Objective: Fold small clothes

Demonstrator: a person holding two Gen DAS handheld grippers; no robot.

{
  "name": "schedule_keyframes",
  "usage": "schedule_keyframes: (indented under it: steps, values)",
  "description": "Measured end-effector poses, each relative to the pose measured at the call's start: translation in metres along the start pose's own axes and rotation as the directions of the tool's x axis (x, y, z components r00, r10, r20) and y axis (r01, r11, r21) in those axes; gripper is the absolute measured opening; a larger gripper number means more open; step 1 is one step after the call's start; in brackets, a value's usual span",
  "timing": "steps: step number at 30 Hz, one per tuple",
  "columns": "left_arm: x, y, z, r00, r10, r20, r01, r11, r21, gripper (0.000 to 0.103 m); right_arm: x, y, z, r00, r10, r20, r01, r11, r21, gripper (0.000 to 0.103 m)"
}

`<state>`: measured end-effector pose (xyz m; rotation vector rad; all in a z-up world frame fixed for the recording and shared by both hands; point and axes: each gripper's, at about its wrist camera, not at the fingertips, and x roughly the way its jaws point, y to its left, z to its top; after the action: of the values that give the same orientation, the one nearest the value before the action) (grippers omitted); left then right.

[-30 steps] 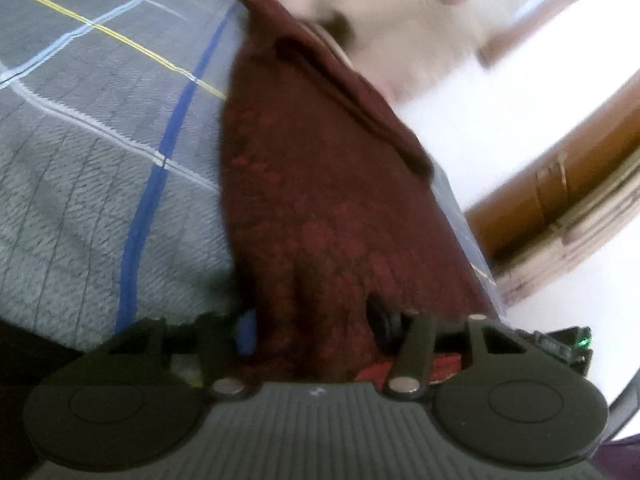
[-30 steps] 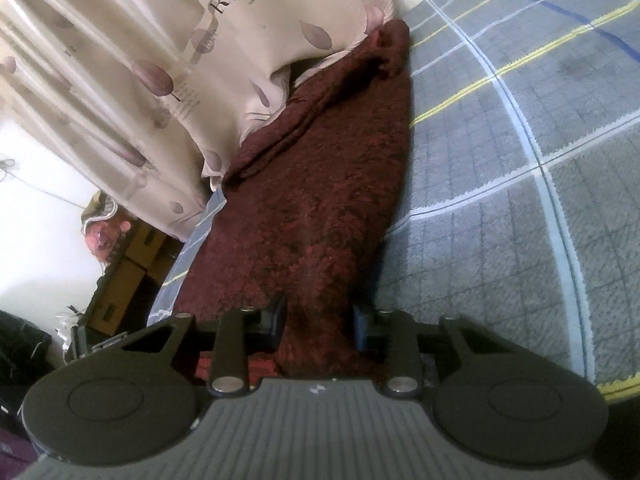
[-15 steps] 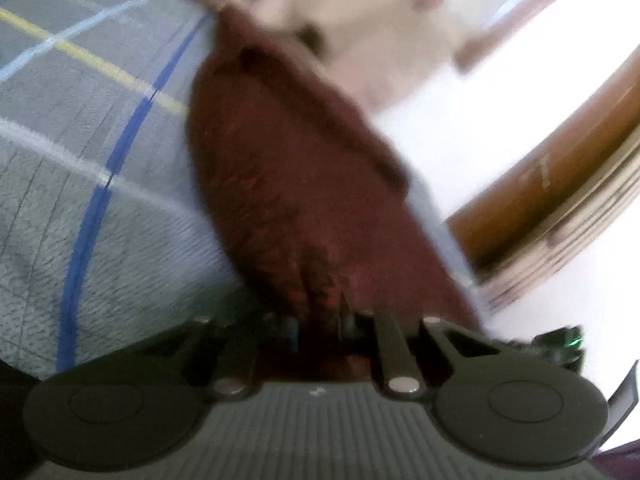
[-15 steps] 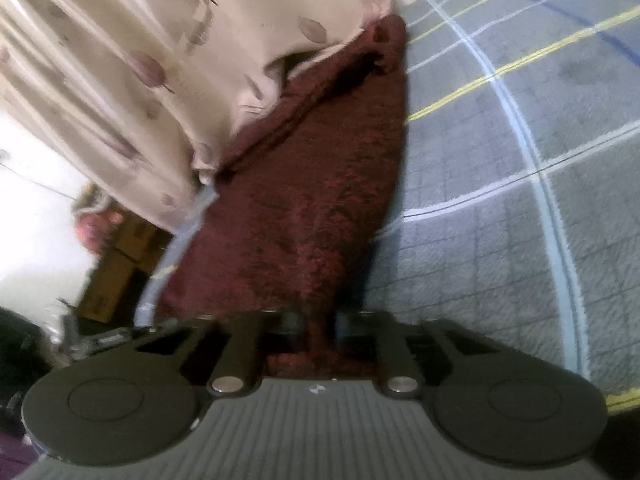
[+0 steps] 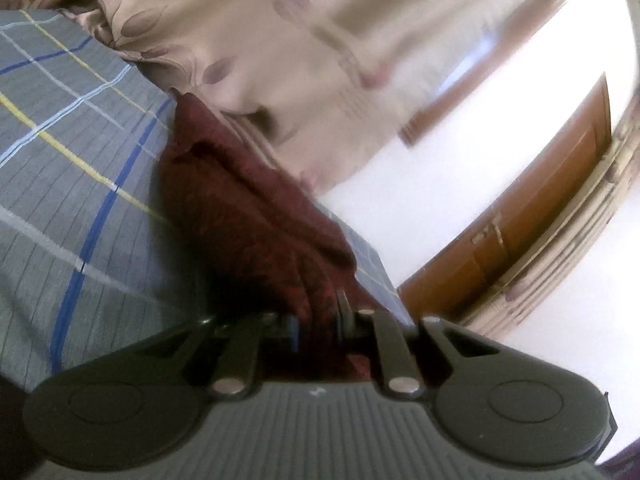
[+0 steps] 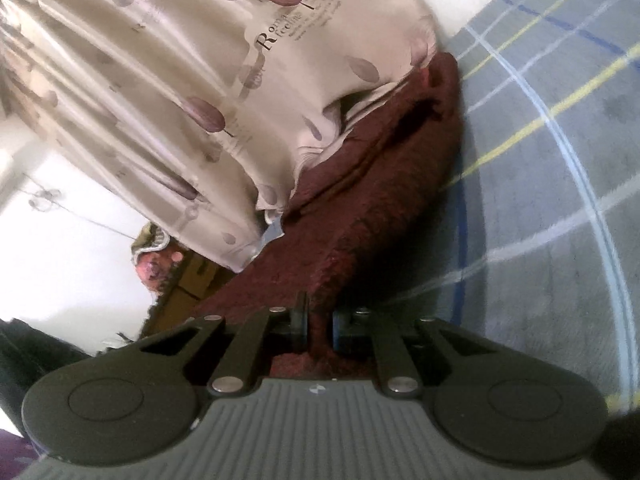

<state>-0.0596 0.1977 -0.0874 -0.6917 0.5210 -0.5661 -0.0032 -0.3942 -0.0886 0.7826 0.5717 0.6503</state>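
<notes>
The maroon garment (image 6: 384, 208) stretches lengthwise away toward the curtain (image 6: 180, 92), printed "Romantic feeling"; the left gripper (image 5: 318, 326) and right gripper (image 6: 318, 326) each clamp its near edge.

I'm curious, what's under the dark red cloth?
The dark red cloth lies on a grey checked blanket. Whatever is directly beneath it is covered.

1. My left wrist view looks forward, tilted slightly down, low and close over the bed (image 5: 60, 208).
2. My right wrist view does likewise; both share the maroon cloth (image 5: 240, 216) (image 6: 384, 208) and curtain (image 5: 304, 64) (image 6: 168, 80).
</notes>
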Motion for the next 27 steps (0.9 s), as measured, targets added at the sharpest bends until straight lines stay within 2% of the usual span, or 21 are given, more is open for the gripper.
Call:
schedule_keyframes:
  steps: [4, 6, 12, 17, 21, 25, 27]
  values:
    - [-0.014, 0.000, -0.007, 1.000, -0.015, 0.003, 0.015, 0.999, -0.030, 0.015, -0.005, 0.006, -0.012, 1.000, 0.026, 0.000, -0.026, 1.000, 0.010, 0.016]
    - [-0.023, 0.000, -0.008, 0.999, -0.047, 0.015, 0.048, 0.997, -0.053, 0.015, -0.012, 0.008, -0.018, 0.999, 0.037, 0.002, -0.038, 0.999, 0.026, 0.016]
    - [-0.027, -0.014, 0.011, 0.996, -0.072, 0.050, 0.074, 0.996, -0.044, 0.015, -0.024, 0.013, -0.013, 0.998, 0.068, 0.009, -0.069, 0.995, 0.076, 0.016]
    - [-0.007, -0.032, 0.050, 0.991, -0.097, 0.092, 0.098, 0.995, 0.000, 0.015, -0.019, 0.021, 0.024, 0.989, 0.134, 0.056, -0.139, 0.985, 0.102, 0.016]
    - [0.020, -0.041, 0.087, 0.987, -0.095, 0.129, 0.092, 0.995, 0.023, 0.015, -0.004, 0.026, 0.064, 0.985, 0.155, 0.074, -0.161, 0.984, 0.081, 0.016]
    - [0.057, -0.036, 0.123, 0.985, -0.050, 0.164, 0.048, 0.999, 0.015, 0.015, 0.019, 0.024, 0.112, 0.983, 0.152, 0.098, -0.159, 0.985, 0.072, 0.016]
    - [0.077, -0.029, 0.139, 0.983, -0.003, 0.184, 0.003, 1.000, -0.002, 0.015, 0.032, 0.016, 0.134, 0.983, 0.149, 0.110, -0.160, 0.983, 0.095, 0.016]
